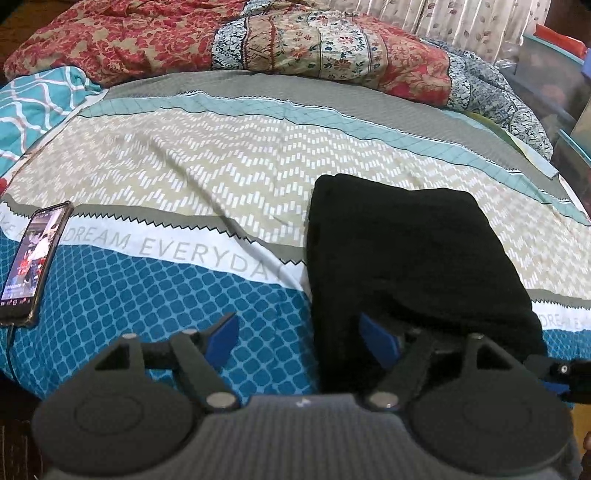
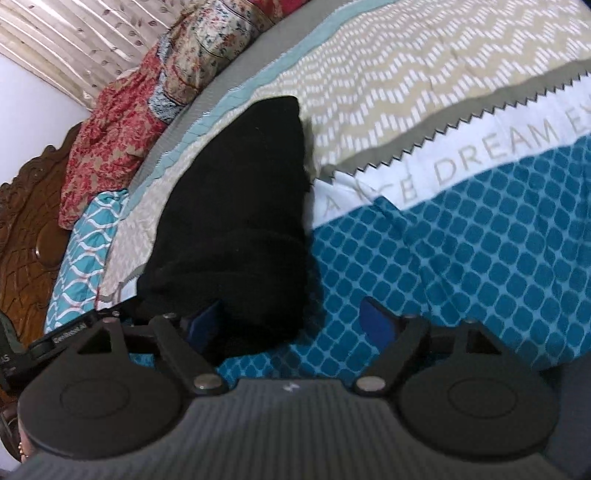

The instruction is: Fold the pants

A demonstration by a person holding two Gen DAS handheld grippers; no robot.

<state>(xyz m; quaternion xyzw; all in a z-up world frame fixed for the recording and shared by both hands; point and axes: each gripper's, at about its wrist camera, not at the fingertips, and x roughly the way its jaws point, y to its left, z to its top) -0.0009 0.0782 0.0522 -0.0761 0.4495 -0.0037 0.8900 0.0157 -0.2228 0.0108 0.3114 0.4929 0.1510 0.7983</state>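
Bedroom setting: a bed covered by a patterned sheet (image 1: 229,162) with teal, beige and grey bands serves as the work surface, with a red floral quilt (image 1: 122,40) heaped at the far end and a curtain (image 2: 74,33) behind it. A phone (image 1: 33,258) lies screen up near the left edge of the sheet, well apart from the work.

The pants (image 1: 406,266) are black and lie as a compact, roughly rectangular bundle on the sheet, apparently folded at least once already. Their long axis runs away from the person, from the near edge of the bed toward the quilt.

The left gripper (image 1: 299,338) has its fingers spread apart and holds nothing. Its right finger sits over the near left corner of the pants; whether it touches the cloth cannot be told. Its left finger is over bare sheet.

The right gripper (image 2: 295,321) is likewise spread and holding nothing. Its left finger is at the near right part of the pants (image 2: 236,206), its right finger over bare teal sheet.

Judgement: both grippers bracket the near short end, neither clearly nearer. Any further fold would carry this end forward along the long axis.
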